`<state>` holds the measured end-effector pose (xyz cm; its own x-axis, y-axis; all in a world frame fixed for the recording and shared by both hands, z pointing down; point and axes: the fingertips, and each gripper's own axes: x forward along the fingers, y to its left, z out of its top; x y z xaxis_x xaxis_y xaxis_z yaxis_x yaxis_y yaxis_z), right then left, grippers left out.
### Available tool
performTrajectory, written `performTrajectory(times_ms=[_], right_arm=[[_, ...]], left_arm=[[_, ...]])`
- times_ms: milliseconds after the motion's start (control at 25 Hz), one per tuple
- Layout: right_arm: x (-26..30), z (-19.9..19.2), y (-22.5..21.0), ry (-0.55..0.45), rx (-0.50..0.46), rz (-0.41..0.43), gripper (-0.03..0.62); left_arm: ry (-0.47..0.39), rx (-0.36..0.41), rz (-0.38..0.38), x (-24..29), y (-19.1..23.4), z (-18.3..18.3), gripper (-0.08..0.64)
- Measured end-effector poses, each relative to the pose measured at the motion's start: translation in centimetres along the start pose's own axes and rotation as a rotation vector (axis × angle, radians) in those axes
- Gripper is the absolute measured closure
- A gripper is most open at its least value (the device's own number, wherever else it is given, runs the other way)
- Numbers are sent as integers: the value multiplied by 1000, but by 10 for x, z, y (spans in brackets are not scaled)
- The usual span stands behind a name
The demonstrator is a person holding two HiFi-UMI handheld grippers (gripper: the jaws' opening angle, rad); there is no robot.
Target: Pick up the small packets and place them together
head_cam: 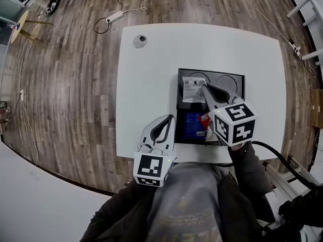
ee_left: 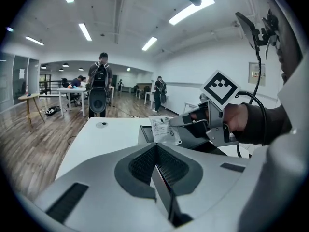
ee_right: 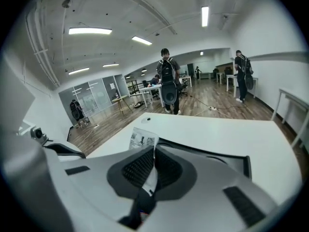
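Observation:
A white printed packet point(head_cam: 193, 89) hangs over the far left part of the black tray point(head_cam: 212, 71), with my right gripper point(head_cam: 204, 84) shut on its edge. In the right gripper view the packet point(ee_right: 143, 140) sticks out past the tips of the right gripper point(ee_right: 153, 149). In the left gripper view the same packet point(ee_left: 164, 129) shows ahead. A blue packet point(head_cam: 193, 124) lies in the tray's near part, and a red one point(head_cam: 205, 119) lies beside it under the right gripper. My left gripper point(head_cam: 169, 119) hovers over the table's near edge left of the tray, its jaws together with nothing between them point(ee_left: 155, 146).
The tray sits on a white table point(head_cam: 151, 74) with a small round grey object point(head_cam: 140, 41) at its far left. A power strip point(head_cam: 114, 17) and cables lie on the wooden floor beyond. People stand far off in the room point(ee_left: 101, 81).

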<state>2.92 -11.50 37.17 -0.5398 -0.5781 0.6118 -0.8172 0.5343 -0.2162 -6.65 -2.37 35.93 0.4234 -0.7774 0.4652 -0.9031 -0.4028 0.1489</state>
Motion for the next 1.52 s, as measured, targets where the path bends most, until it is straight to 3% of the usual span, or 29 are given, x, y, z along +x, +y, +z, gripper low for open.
performTrajectory(times_ms=[120,440,760,1040,1360,1520], right_arm=[[12,-6,-4,24,9,-11,584],[26,-11,-19,57,11,-68,502],[11,8,-23,-14,-8,-123,492],[-28,1,-25,-64,-12,-190,493],[-81,-56,-27,-53,42,-273,494],[-83,-108,-16,50,51,-223,492]], left_arm=[[23,-19,11,4,7,-8,558],[37,-33,10,10,15,-10,558],[23,-23,7,1,18,-5,558],[-20,13,-43,-9,0,1,558],[-29,74,-150,-17,-44,-5,558],[-11,96,-188,-20,-60,-13,558]])
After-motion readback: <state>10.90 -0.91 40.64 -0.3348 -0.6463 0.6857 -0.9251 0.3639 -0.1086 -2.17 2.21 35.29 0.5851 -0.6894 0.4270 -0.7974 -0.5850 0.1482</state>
